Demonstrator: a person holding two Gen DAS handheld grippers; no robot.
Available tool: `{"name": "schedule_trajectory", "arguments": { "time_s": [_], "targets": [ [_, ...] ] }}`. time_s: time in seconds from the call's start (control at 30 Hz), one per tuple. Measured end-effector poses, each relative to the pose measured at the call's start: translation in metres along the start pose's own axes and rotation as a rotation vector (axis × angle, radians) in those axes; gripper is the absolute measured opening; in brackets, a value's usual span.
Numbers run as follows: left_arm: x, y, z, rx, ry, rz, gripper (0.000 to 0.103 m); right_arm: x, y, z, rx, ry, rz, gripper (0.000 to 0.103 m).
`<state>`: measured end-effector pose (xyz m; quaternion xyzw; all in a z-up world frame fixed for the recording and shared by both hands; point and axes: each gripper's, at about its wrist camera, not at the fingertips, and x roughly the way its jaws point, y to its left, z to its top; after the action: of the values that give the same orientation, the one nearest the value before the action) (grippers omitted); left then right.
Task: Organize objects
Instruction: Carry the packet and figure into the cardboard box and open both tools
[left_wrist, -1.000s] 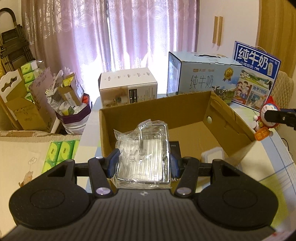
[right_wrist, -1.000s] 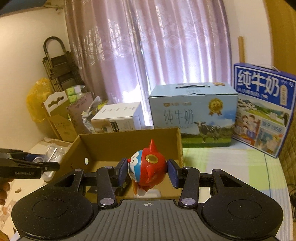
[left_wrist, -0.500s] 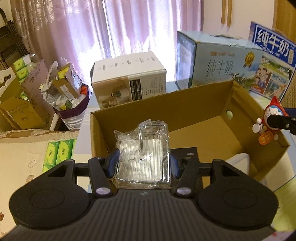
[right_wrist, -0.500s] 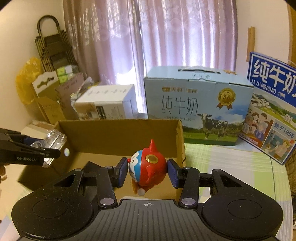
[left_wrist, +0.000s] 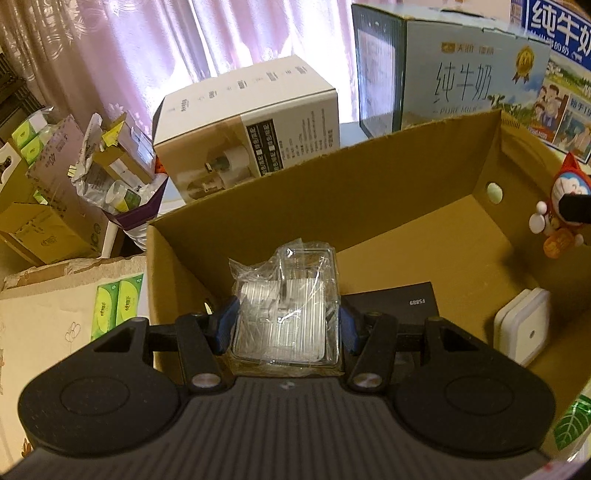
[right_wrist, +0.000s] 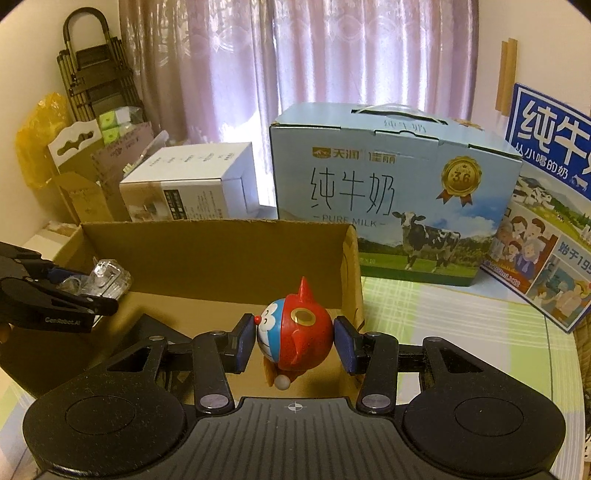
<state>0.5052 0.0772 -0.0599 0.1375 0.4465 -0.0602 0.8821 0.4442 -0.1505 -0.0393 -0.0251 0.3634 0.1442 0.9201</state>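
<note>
Left gripper (left_wrist: 284, 328) clamped on wrapped clear case (left_wrist: 286, 314), over cardboard box (left_wrist: 332, 173) near left wall; right gripper (right_wrist: 295, 341) pinching cat figurine (right_wrist: 295, 339) above right end. Lower before releasing, clear of black item (left_wrist: 402, 301)

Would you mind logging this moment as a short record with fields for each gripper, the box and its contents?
left gripper: shut on clear plastic packet, held over the cardboard box
right gripper: shut on red and blue toy figure, at the box's right end
box contents: black flat box, white square device
behind box: white carton, milk carton
</note>
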Motion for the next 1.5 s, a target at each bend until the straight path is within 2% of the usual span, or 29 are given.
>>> {"name": "schedule_trajectory", "arguments": {
  "time_s": [0.1, 0.2, 0.73, 0.8, 0.9, 1.0, 1.27, 1.5],
  "targets": [
    [0.003, -0.002, 0.000, 0.029, -0.013, 0.010, 0.057, 0.004, 0.000, 0.000, -0.010, 0.008, -0.002, 0.043],
    [0.002, -0.002, 0.003, 0.034, -0.031, 0.020, 0.066, 0.007, 0.001, 0.000, -0.024, 0.013, -0.012, 0.043],
    [-0.003, 0.008, 0.000, 0.001, -0.032, -0.013, 0.073, 0.025, 0.009, -0.001, -0.104, 0.050, -0.055, 0.043],
    [-0.004, 0.007, -0.002, 0.001, -0.033, -0.014, 0.077, 0.024, 0.010, -0.001, -0.116, 0.027, -0.065, 0.043],
    [-0.007, 0.006, -0.004, -0.001, -0.039, -0.027, 0.078, 0.021, 0.011, 0.003, -0.120, 0.006, -0.075, 0.044],
    [-0.012, 0.005, -0.004, -0.004, -0.048, -0.033, 0.080, 0.014, 0.011, 0.006, -0.113, -0.016, -0.063, 0.046],
    [-0.037, 0.005, -0.005, -0.023, -0.085, -0.055, 0.087, -0.012, 0.010, 0.002, -0.073, -0.054, -0.018, 0.064],
    [-0.065, 0.003, -0.013, -0.047, -0.113, -0.073, 0.091, -0.042, 0.011, -0.007, 0.001, -0.064, 0.033, 0.070]
  ]
}}
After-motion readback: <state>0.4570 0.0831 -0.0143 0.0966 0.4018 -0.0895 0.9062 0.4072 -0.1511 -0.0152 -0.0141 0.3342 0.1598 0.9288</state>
